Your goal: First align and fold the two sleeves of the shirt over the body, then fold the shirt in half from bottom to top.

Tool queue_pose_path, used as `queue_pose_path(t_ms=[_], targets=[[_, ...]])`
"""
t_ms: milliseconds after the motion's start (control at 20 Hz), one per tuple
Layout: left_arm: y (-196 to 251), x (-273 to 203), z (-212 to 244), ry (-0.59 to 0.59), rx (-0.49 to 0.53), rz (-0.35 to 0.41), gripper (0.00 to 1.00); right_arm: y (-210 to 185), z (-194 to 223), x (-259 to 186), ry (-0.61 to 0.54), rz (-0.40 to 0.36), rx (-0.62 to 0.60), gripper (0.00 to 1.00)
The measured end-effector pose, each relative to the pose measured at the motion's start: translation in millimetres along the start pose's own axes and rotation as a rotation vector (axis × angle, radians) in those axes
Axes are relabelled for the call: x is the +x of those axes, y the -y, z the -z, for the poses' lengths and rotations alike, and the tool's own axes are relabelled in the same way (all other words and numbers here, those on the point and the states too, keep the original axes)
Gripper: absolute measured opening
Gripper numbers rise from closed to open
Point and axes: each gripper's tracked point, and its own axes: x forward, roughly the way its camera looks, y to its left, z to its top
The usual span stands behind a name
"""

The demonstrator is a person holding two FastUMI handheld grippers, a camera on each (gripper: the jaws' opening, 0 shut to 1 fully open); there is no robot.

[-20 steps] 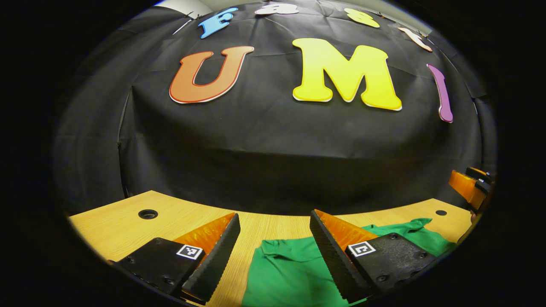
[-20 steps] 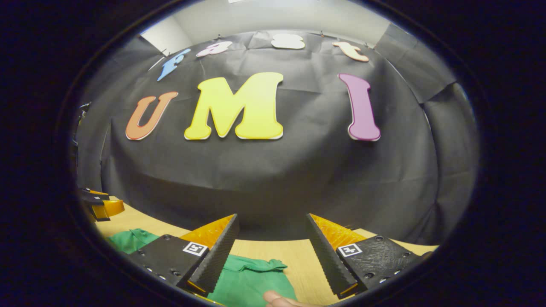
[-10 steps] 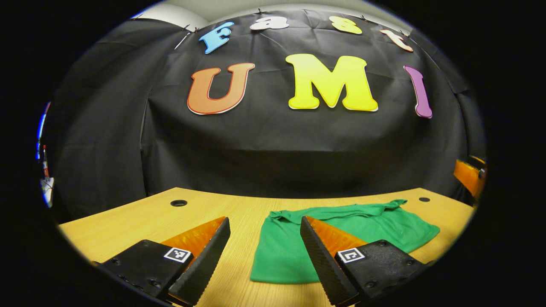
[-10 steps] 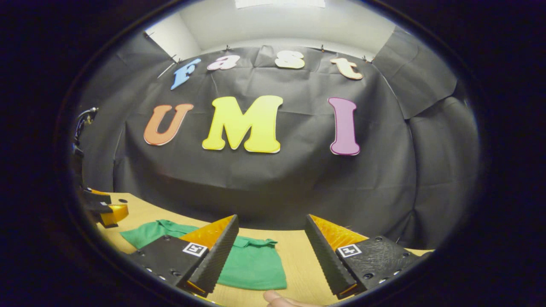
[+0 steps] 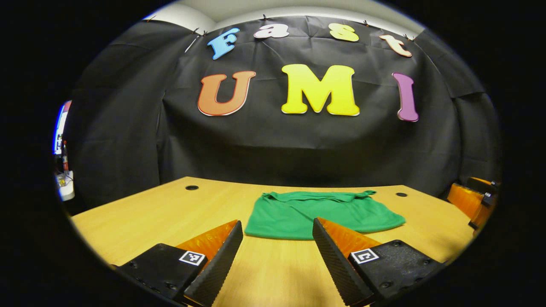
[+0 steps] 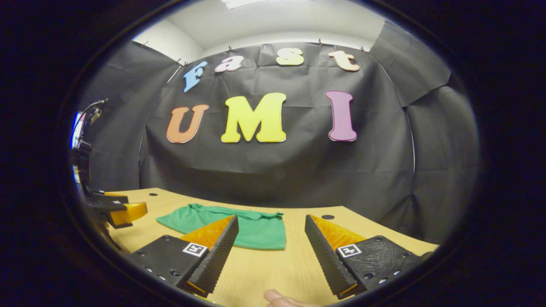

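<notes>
Hovering released, both the left gripper [image 5: 277,260] and right gripper [image 6: 269,251], short of the folded green shirt [image 5: 320,212], seemingly because folding looks complete.

Light wood-grain bench [image 5: 140,213] [image 6: 264,268], 2 round holes near its far edge, folded green shirt [image 5: 318,213] [image 6: 256,228] lying flat toward the back

shirt [image 5: 318,213]: 1 | table [image 5: 140,217]: 1 | table holes [image 5: 192,187]: 2 | grippers [image 5: 277,264]: 2
</notes>
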Motion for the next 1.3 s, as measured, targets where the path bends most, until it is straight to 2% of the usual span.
queue_pose_path(t_ms=[150, 250, 350, 450, 550, 650, 700, 800, 900, 1050, 1300], targets=[[5, -40, -20, -0.035, 0.031, -0.025, 1.00, 43, -24, -33, -0.038, 0.099, -0.034, 0.94], [10, -65, -47, -0.008, 0.027, -0.027, 1.00, 64, -37, -54, -0.092, 0.149, 0.035, 0.96], [21, -88, -76, 0.041, 0.046, -0.005, 1.00, 67, -55, -72, -0.105, 0.141, 0.106, 0.95], [25, -107, -84, 0.046, 0.089, 0.012, 1.00, 68, -66, -82, -0.083, 0.140, 0.080, 0.94], [26, -124, -84, 0.066, 0.109, 0.035, 1.00, 58, -71, -94, -0.081, 0.113, 0.022, 0.94], [25, -130, -81, 0.031, 0.123, 0.038, 1.00, 43, -79, -106, -0.069, 0.075, 0.014, 0.94], [22, -132, -91, 0.066, 0.130, 0.028, 1.00, 36, -84, -112, -0.061, 0.057, 0.020, 0.95], [14, -134, -96, 0.083, 0.104, 0.003, 1.00, 20, -91, -122, -0.042, 0.020, 0.005, 0.94], [15, -132, -96, 0.079, 0.070, 0.013, 1.00, 4, -93, -128, -0.032, -0.021, -0.022, 0.96], [13, -129, -91, 0.060, 0.076, 0.006, 1.00, -17, -90, -130, -0.024, -0.086, -0.027, 0.96], [23, -129, -92, 0.065, 0.100, 0.029, 1.00, -24, -68, -118, -0.073, -0.089, -0.046, 0.95]])
